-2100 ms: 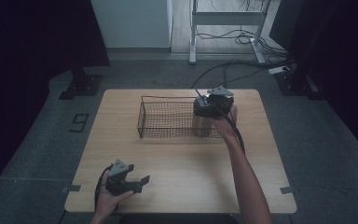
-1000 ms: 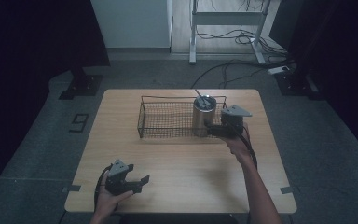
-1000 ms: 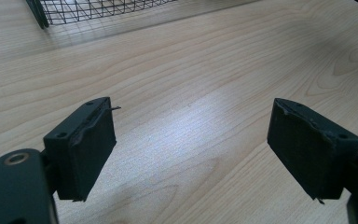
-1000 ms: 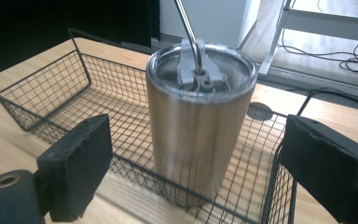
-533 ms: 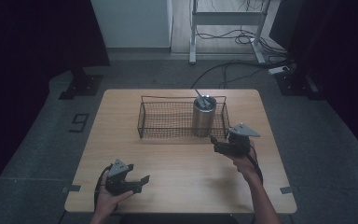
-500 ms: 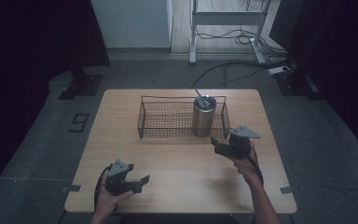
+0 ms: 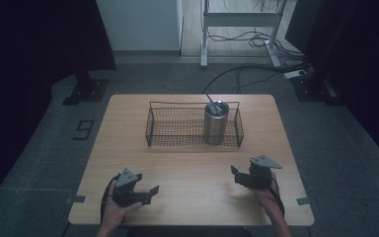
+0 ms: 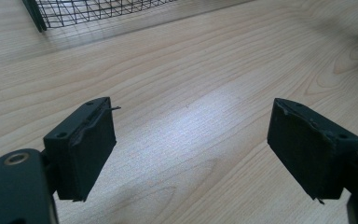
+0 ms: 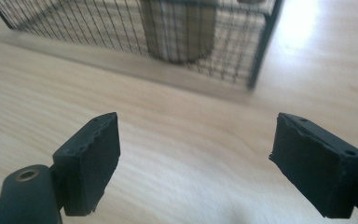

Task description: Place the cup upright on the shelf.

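I see the metal cup (image 7: 216, 122) standing upright in the right end of the wire basket (image 7: 177, 127) on the bench (image 7: 192, 173). My right gripper (image 9: 193, 154) and left gripper (image 8: 191, 149) hover near the front edge, jaws wide and empty.

Overhead and finger-level views, shared basket (image 7: 195, 126)

The right hand-held gripper (image 7: 238, 175) has left the cup (image 7: 215, 122) in the basket (image 7: 150, 129) — withdrawn to the table's near edge.
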Demonstrator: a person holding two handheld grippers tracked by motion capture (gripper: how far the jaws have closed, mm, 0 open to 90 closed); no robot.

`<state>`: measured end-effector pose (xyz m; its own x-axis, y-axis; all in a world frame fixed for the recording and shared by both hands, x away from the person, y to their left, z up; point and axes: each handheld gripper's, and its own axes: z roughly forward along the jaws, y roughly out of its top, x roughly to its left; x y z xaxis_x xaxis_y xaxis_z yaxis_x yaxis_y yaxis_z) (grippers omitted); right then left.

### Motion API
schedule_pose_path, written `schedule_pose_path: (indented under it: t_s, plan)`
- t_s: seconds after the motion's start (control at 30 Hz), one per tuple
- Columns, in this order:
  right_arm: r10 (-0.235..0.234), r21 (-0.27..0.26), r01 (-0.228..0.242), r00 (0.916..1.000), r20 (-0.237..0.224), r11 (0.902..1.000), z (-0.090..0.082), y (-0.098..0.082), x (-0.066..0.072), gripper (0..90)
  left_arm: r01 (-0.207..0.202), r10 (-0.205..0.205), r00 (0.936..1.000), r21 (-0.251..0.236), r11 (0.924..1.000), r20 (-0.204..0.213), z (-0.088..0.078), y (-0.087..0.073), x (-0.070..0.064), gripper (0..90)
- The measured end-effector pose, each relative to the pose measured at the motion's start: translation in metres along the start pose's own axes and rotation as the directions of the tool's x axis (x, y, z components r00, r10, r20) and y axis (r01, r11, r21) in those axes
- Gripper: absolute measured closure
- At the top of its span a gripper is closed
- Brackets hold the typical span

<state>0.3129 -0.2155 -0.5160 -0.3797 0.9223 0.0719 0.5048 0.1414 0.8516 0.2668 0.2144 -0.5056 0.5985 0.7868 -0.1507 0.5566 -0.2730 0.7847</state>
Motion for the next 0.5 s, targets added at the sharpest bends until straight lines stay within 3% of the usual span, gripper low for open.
schedule_pose_path:
  t_s: [0.27,0.5]
  plan:
    - [0.016,0.055,-0.017,0.9996,0.021,0.9984,-0.002,-0.021,-0.008,15.0,0.002,-0.002,1.0000,0.001,1.0000,-0.005,0.000,0.000,0.001,15.4]
    - [0.022,0.059,-0.024,0.9993,0.031,0.9980,-0.001,-0.021,-0.009,15.1,-0.001,0.001,1.0000,-0.007,1.0000,-0.004,-0.003,0.001,0.000,15.4]
